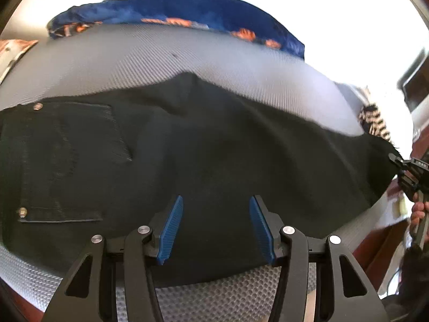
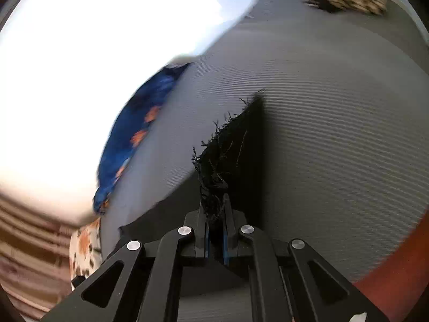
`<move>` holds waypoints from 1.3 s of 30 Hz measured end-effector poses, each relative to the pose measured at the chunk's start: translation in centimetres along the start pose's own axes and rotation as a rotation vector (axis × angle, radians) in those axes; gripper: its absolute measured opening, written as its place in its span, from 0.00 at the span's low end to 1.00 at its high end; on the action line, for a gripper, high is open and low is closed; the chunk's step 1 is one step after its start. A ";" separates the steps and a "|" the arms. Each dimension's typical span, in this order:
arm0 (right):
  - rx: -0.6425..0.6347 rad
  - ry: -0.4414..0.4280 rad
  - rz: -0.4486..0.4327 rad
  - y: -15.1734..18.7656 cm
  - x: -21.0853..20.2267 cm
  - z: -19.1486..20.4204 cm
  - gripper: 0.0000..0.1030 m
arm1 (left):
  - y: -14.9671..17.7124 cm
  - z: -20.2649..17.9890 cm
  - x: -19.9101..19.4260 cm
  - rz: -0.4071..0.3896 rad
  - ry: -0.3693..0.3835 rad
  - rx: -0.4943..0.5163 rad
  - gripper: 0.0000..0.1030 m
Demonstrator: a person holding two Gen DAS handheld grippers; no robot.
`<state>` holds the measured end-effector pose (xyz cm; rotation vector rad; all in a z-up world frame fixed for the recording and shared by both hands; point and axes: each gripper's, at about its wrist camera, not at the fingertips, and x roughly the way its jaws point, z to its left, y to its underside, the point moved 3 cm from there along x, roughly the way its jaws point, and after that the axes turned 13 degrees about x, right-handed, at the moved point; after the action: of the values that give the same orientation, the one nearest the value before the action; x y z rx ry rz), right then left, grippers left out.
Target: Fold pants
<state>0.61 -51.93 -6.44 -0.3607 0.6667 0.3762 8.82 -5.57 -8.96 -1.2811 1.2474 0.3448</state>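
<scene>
Pants, black, lie spread flat across grey textured mat on worktop; back pocket w/ rivets sits at left of left wrist view, frayed hem runs off to far right edge. Left claw hovers over near edge of pants, blue pads apart, nothing between them, so open. Right claw is closed tight on frayed hem of pants; hem corner is lifted off mat, cloth sticks up past the fingertips. In left view right claw shows at far right, a hand on its handle. Blue cloth w/ orange print lies along far edge of mat, apart from pants. Striped cloth sits at mat's far right, just beside hem end. Right view is blurred.
</scene>
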 end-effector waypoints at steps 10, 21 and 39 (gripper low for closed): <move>-0.304 -0.111 0.245 8.2 9.0 15.2 0.08 | 0.2 5.0 -5.3 -0.085 0.013 -0.141 0.52; -0.593 -0.025 0.551 22.7 18.2 18.5 0.08 | 2.0 7.5 -6.7 -0.109 0.011 -0.191 0.52; -0.690 0.043 0.521 24.3 14.1 16.5 0.50 | 1.2 5.1 -2.5 0.046 0.375 -0.312 0.52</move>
<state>8.63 -20.41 -8.47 -0.8539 0.6550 1.1080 9.50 0.19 -8.54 -1.6387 1.5848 0.3520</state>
